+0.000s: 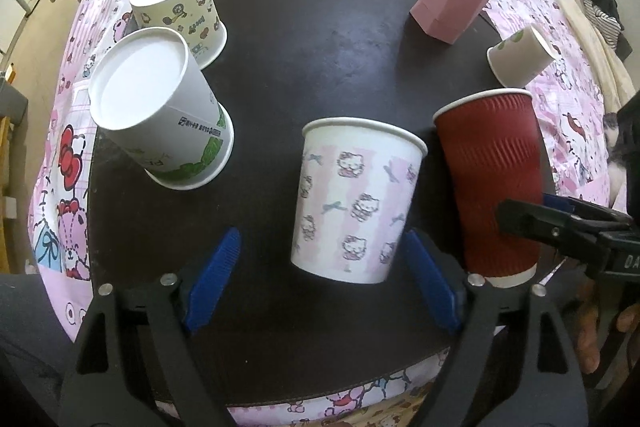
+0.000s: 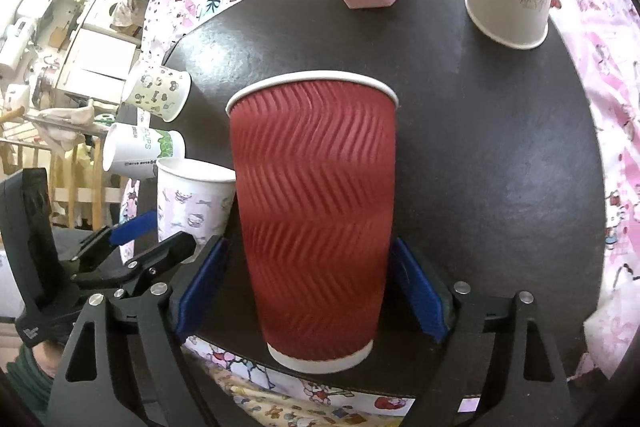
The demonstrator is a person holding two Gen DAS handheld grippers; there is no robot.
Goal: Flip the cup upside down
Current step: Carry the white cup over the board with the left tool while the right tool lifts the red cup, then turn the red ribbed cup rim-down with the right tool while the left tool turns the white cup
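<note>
Blue pads (image 1: pixel 218 279) of the left gripper (image 1: pixel 320 283) were spread beside the pink cup (image 1: pixel 356 199); the right gripper (image 2: pixel 310 291) was spread around the red cup (image 2: pixel 316 219), untouched, near the table's (image 2: pixel 500 167) front edge.

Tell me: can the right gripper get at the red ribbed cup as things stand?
Probably yes. The red ribbed cup stands upright between the right gripper's open jaws, pads apparently just clear of its sides, nothing between.

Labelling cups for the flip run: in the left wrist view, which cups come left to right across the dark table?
Green-leaf white cup → cartoon-print cream cup → pink kitty-print cup → red ribbed cup → small white cup.
</note>
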